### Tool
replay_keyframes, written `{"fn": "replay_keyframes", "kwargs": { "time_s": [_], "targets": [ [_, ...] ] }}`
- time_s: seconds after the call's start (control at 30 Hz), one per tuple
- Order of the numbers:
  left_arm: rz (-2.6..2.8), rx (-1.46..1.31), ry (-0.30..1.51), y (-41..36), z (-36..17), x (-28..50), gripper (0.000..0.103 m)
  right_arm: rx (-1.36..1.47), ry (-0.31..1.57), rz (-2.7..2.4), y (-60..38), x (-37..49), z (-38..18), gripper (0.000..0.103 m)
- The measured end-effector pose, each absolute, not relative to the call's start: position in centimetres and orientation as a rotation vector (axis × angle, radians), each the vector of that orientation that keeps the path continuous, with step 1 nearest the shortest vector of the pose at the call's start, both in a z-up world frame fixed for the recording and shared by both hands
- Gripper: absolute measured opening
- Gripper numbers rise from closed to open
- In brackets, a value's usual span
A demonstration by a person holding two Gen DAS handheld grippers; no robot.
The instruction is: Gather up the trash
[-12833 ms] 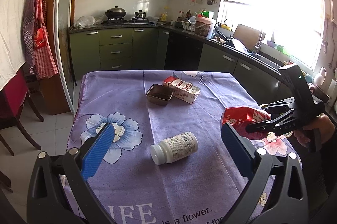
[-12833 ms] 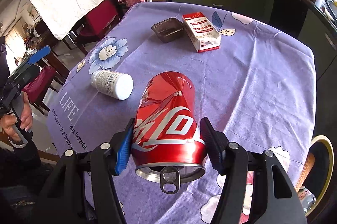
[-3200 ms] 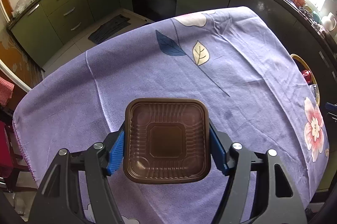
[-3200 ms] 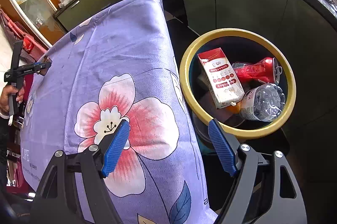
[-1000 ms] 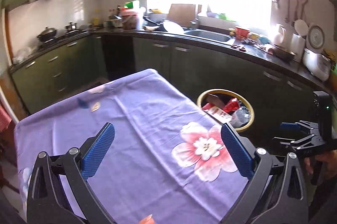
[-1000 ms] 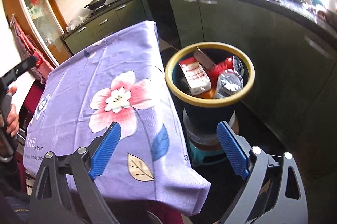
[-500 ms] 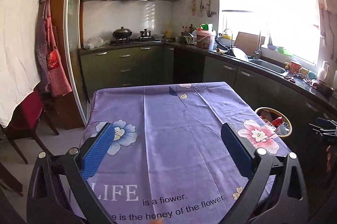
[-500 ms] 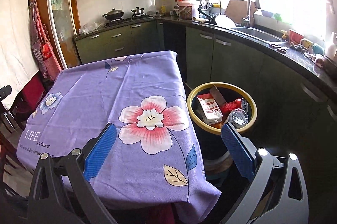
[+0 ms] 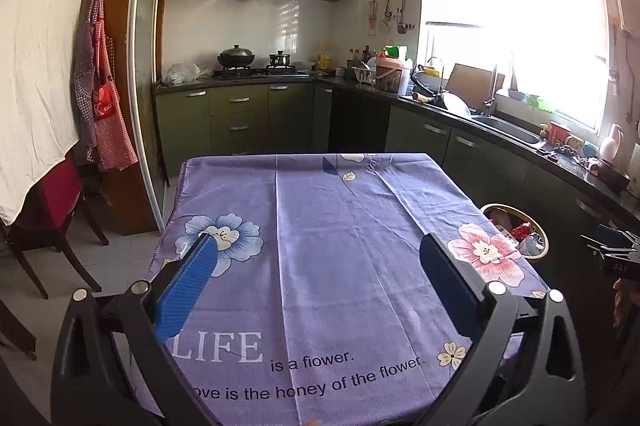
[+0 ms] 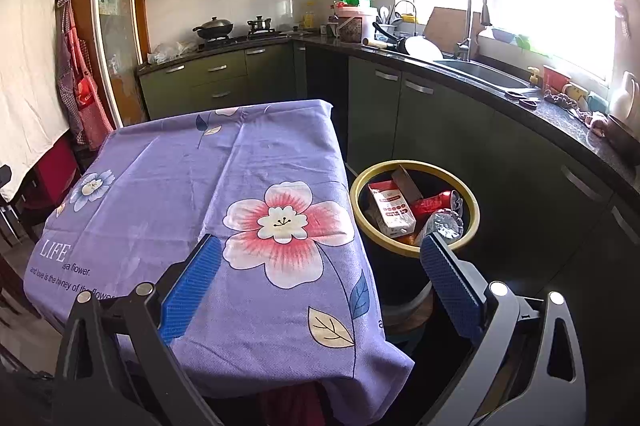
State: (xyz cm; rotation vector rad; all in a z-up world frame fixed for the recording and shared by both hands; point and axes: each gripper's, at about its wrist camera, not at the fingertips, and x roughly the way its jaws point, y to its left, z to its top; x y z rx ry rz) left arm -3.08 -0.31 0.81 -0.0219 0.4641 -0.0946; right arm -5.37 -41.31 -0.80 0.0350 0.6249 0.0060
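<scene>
Beside the table's right edge, at four o'clock from the pink flower, a yellow-rimmed trash bin (image 10: 472,226) holds a red-and-white carton (image 10: 390,212), a crushed red can (image 10: 436,203) and a clear bottle (image 10: 442,222). Left gripper (image 9: 320,276) and right gripper (image 10: 322,272) both gape wide, empty, over the purple tablecloth (image 9: 332,226).

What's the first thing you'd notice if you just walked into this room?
Probably the big purple flowered tablecloth filling the middle, with "LIFE" printed near the front edge. Next, the yellow-rimmed bin beside the table's right edge, holding a red can and a carton.
</scene>
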Motion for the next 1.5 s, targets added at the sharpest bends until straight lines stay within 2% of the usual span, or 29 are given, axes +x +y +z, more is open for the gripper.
{"fn": "replay_keyframes", "kwargs": {
  "time_s": [1.5],
  "targets": [
    [-0.131, 0.004, 0.493, -1.5, 0.3, -2.8, 0.096, 0.036, 0.634, 0.003, -41.4, -4.9, -1.2, 0.098]
  ]
}}
